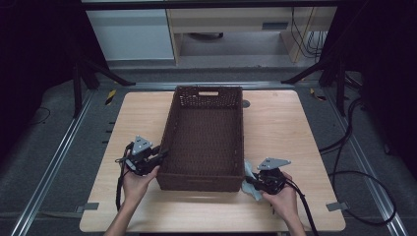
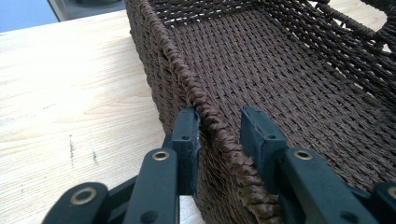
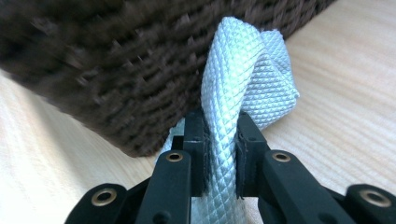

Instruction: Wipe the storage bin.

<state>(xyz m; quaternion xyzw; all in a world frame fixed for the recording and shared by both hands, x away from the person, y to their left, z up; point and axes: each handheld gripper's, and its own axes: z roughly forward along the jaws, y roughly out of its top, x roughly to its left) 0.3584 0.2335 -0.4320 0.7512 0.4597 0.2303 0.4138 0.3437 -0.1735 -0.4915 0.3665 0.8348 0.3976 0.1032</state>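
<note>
A brown woven basket (image 1: 205,140) is sitting in the middle of the wooden counter (image 1: 280,128), reaching toward its far edge. The left gripper (image 2: 219,135) is straddling the basket's left rim near the near corner, one jaw outside the wall, one inside, with a small gap showing at the inner jaw. The right gripper (image 3: 223,140) is pinching a pale blue cloth (image 3: 243,79) tight, just beside the basket's near right corner.
</note>
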